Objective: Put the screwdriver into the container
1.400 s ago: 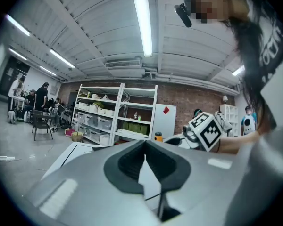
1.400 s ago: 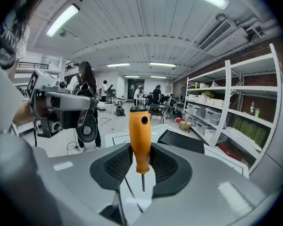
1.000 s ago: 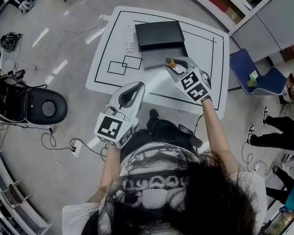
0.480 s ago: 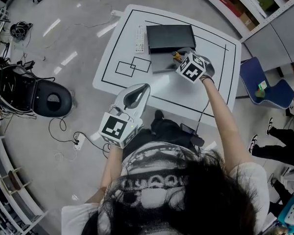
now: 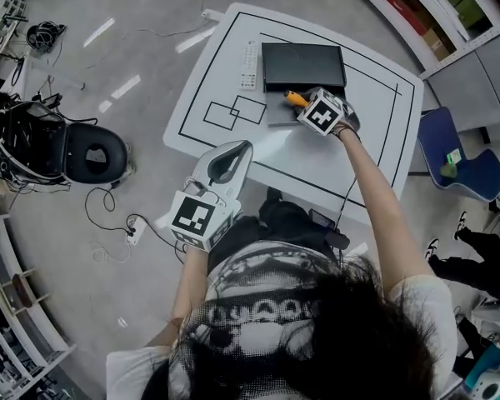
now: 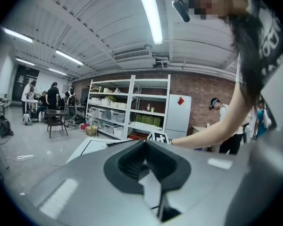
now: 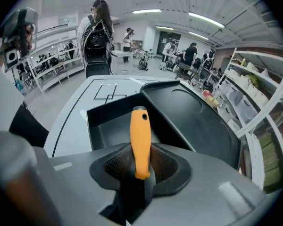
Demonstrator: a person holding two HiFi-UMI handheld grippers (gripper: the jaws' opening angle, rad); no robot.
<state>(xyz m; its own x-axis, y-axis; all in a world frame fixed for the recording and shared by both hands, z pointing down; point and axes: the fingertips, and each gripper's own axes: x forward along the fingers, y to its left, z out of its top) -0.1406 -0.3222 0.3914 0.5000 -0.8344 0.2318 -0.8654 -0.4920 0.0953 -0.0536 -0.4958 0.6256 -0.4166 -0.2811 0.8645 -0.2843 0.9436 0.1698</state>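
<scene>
Grey plastic with a marker cube at the back, the left tongs [image 5: 240, 148] hang by the person's waist, near the front edge of the tabletop [image 5: 362, 161]. Their jaws are closed together with nothing between them. I take it they are parked there to keep out of the way, since this job needs only one hand.

Further right on the white tabletop lies the black container [image 5: 275, 113]. Its shallow tray is open, and its lid [image 5: 302, 63] lies flat beyond it, so the way in is from above.

Right over that tray are the right tongs [image 5: 307, 107], tipped steeply down and clamped on the screwdriver [image 5: 295, 100]. The jaws press on the lower part of its orange handle, which sticks out ahead of them over the tray. Any shaft is hidden back between the jaws.

Held like this, the tool is above the open tray but not lying in it. I cannot tell whether its tip touches the tray floor. My guess is that a little more lowering and a release would finish the task.
</scene>
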